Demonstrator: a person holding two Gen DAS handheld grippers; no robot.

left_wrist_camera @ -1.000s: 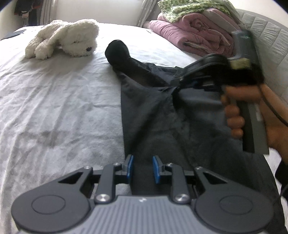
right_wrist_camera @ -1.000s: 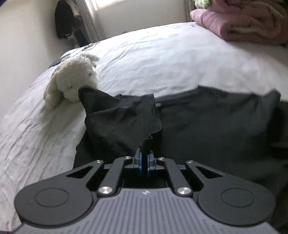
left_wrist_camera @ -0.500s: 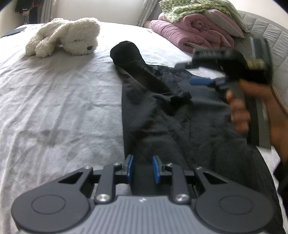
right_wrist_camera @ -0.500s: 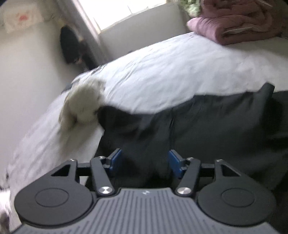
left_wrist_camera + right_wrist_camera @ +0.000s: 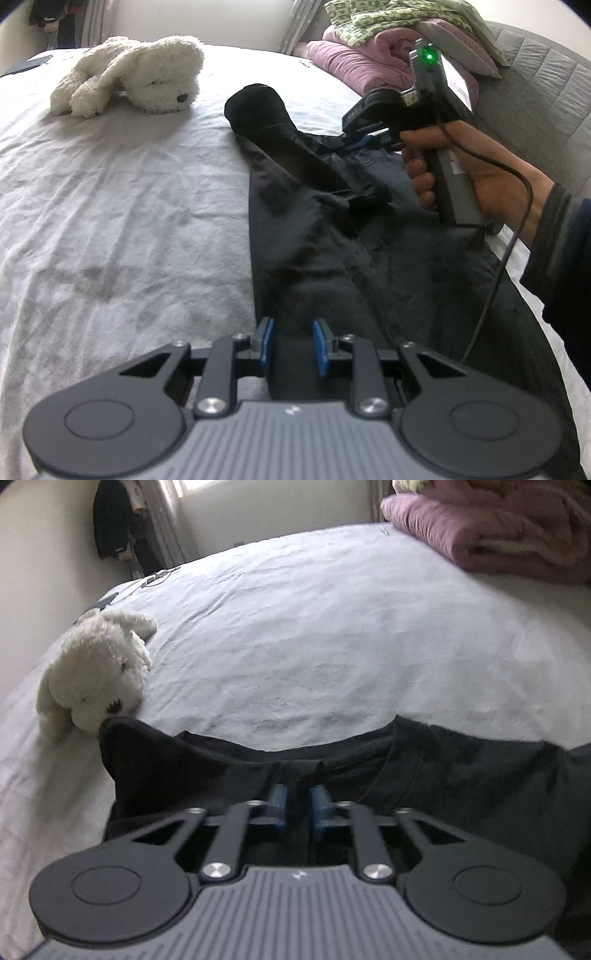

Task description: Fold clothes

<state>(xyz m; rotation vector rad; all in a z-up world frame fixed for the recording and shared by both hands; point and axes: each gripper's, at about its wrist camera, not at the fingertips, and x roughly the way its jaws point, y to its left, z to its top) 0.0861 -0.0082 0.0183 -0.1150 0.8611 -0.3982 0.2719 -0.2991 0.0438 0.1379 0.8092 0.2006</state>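
Bed (image 5: 110, 229) bearing dark garment (image 5: 317, 258), left gripper (image 5: 293, 347) parted, right gripper (image 5: 298, 808) parted astride fabric.

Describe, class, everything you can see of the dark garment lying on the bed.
The dark garment is black or charcoal, of soft matte fabric, spread lengthwise over the white bedsheet. One sleeve lies folded diagonally across the body, its cuff near the middle. A rounded end reaches toward the white plush toy. The left gripper has its jaws apart over the near hem; the right gripper has its jaws around a fold at the far edge, not fully closed.
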